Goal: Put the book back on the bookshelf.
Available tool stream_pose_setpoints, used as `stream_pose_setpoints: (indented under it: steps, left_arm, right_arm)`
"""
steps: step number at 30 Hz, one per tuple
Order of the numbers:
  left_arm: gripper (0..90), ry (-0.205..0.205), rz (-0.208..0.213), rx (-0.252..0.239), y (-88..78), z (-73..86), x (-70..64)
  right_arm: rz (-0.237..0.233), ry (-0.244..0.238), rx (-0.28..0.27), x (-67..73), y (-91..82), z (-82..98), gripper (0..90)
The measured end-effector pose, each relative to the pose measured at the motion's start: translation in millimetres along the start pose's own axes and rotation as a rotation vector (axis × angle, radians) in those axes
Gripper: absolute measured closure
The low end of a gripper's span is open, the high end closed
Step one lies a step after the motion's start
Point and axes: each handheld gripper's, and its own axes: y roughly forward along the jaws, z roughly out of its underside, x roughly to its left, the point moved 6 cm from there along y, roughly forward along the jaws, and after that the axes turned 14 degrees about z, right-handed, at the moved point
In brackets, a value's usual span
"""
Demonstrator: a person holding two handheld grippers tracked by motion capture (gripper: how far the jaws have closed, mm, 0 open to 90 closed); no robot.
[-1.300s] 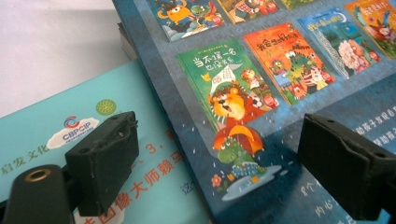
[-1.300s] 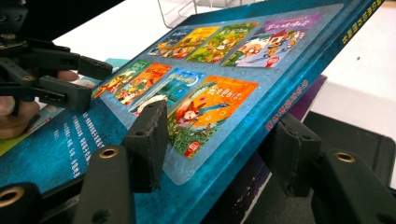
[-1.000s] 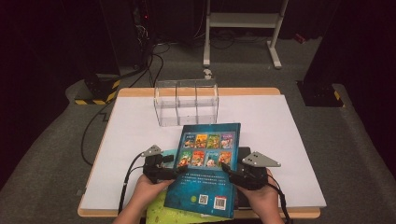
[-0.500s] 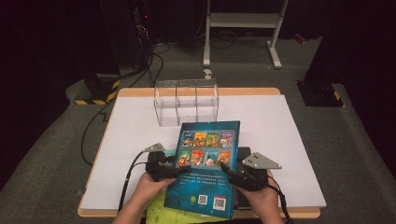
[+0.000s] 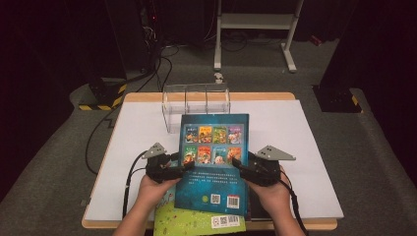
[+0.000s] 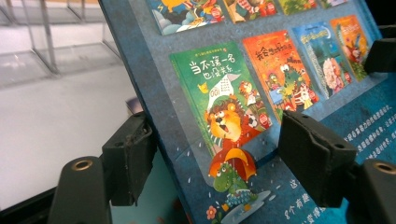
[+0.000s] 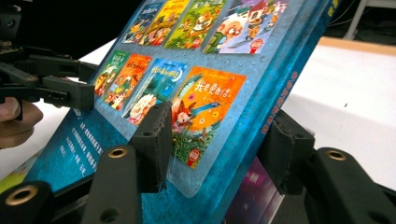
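Observation:
A blue picture book (image 5: 214,162) with small cover pictures on its back is held up over the white table (image 5: 133,137), tilted, between my two grippers. My left gripper (image 5: 184,167) grips its left edge. In the left gripper view its jaws (image 6: 219,158) have just been closing, one pad on the printed face and one behind the book (image 6: 243,93). My right gripper (image 5: 241,167) holds the right edge. In the right gripper view its jaws (image 7: 219,149) have also been closing across the book (image 7: 196,70). The left gripper (image 7: 60,93) shows beyond.
A clear acrylic rack (image 5: 196,101) with dividers stands at the table's far middle, just behind the book's top edge. A green book (image 5: 196,221) lies at the near edge under the blue one, and a dark book (image 5: 258,209) lies beside it. Cables trail off the left side.
Both hands have risen and the blue book has come up with them, so it looks larger and more tilted. The left jaws have narrowed onto its edge.

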Motion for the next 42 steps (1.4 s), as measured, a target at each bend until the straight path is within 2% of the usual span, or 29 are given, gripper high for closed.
stream_pose_setpoints:
  steps: [7, 14, 17, 19, 22, 23, 26, 27, 35, 36, 39, 42]
  left_arm:
    - [32.0, 0.023, -0.025, -0.033, -1.3, -10.0, 5.0]
    - [36.1, 0.076, -0.055, -0.085, -11.7, -19.1, -2.3]
    - [39.8, 0.097, -0.061, -0.105, -17.0, -22.3, -6.5]
    - [40.9, 0.130, -0.076, -0.123, -21.4, -26.2, -10.8]
    - [42.6, 0.147, -0.085, -0.141, -24.2, -29.4, -13.7]
    - [44.3, 0.166, -0.095, -0.155, -27.0, -32.3, -16.1]
    - [46.3, 0.182, -0.107, -0.169, -29.5, -34.9, -18.0]
    - [47.4, 0.193, -0.113, -0.188, -32.1, -37.5, -19.1]
    - [52.8, 0.226, -0.145, -0.231, -36.9, -48.0, -17.0]
    - [53.4, 0.226, -0.145, -0.231, -36.9, -48.0, -17.0]
    - [53.9, 0.260, -0.170, -0.239, -37.5, -52.9, -16.0]
    - [54.5, 0.268, -0.171, -0.240, -35.5, -54.6, -13.6]
  right_arm:
    - [0.024, 0.021, -0.021, -2.0, 8.1, -15.0, 49.8]
    - [0.047, 0.028, -0.079, 3.2, 2.3, -27.2, 51.7]
    - [0.053, 0.020, -0.113, 6.3, -5.1, -34.0, 53.1]
    - [0.057, 0.016, -0.131, 7.8, -8.7, -37.5, 53.8]
    - [0.063, 0.013, -0.151, 9.5, -12.6, -41.4, 54.4]
    - [0.067, 0.010, -0.173, 10.9, -16.3, -45.4, 55.2]
    - [0.074, -0.002, -0.198, 13.6, -20.8, -50.7, 56.0]
    - [0.077, -0.005, -0.206, 14.3, -21.9, -52.5, 56.1]
    - [0.090, -0.025, -0.246, 17.9, -23.7, -65.7, 57.4]
    - [0.092, -0.029, -0.248, 18.4, -23.6, -67.0, 57.4]
    - [0.093, -0.041, -0.262, 19.8, -23.6, -71.0, 56.8]
    - [0.098, -0.053, -0.271, 18.5, -22.1, -73.9, 56.5]
